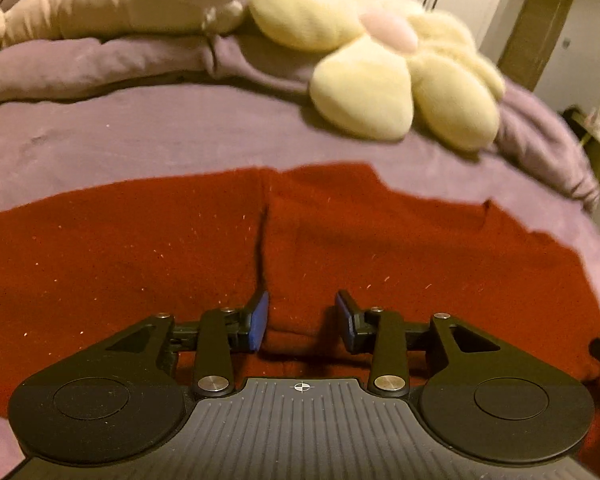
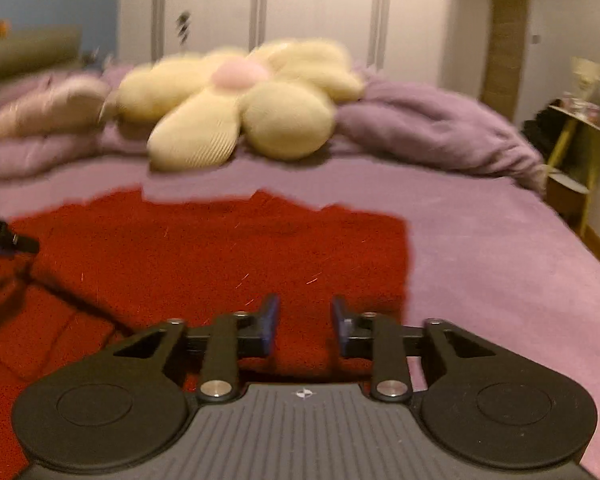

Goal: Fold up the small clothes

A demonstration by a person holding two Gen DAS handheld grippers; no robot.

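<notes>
Seemingly soft and limp, the red knit garment (image 1: 340, 240) lies on the purple bed (image 1: 140, 132), best pinched at an edge by the left claw (image 1: 302, 322) and right claw (image 2: 305, 326), both spread and empty.

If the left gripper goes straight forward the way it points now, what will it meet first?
Most likely the red garment. The left gripper is open, holds nothing, and points low across that cloth, near its dark fold line. Further along lies the purple bed cover, then the flower cushion. Depth is unclear.
</notes>
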